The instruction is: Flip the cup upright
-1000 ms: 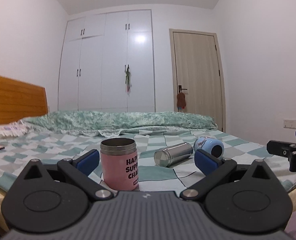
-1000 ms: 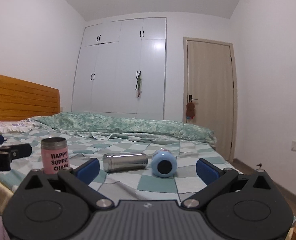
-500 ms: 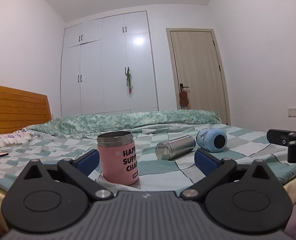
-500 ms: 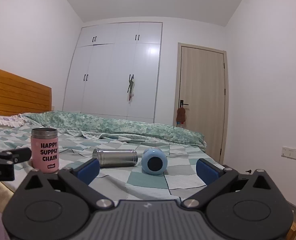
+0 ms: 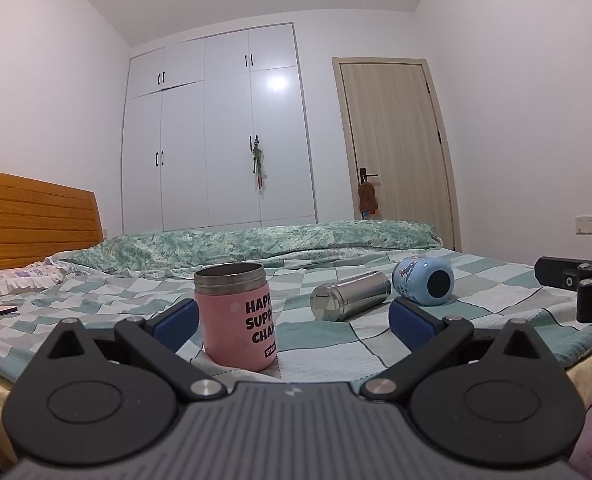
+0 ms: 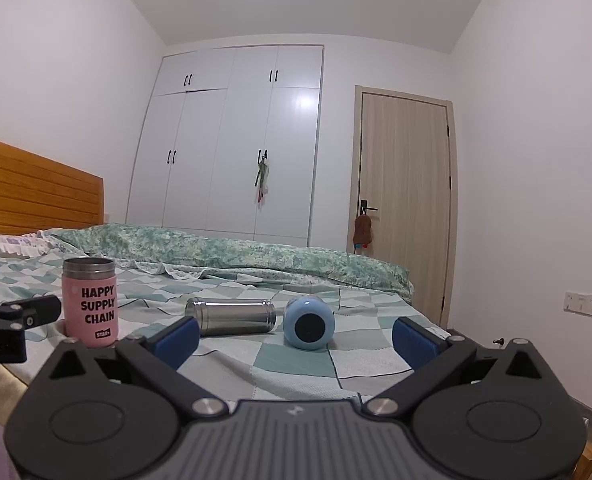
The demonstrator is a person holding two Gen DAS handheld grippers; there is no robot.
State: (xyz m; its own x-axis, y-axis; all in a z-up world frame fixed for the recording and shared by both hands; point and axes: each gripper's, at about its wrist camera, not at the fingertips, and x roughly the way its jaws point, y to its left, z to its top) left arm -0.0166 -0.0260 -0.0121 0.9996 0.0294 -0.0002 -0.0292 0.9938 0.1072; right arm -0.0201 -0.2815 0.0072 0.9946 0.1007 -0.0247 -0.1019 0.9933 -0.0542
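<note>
A checked bed (image 5: 476, 280) fills the room below a white wardrobe (image 5: 216, 136) and a door (image 6: 404, 200). Both grippers hover at its near edge, the left gripper (image 5: 292, 318) and the right gripper (image 6: 294, 336) each spread wide and holding nothing. On the bed a pink cup (image 5: 238, 320) stands upright at the left; a steel flask (image 6: 232, 316) and, just beside it on the right, a blue cup (image 6: 309, 322) lie on their sides.

Brushed-metal flask (image 6: 232, 317), glossy pink cup (image 5: 236, 316), seemingly matt cloth bedspread (image 6: 296, 360)
</note>
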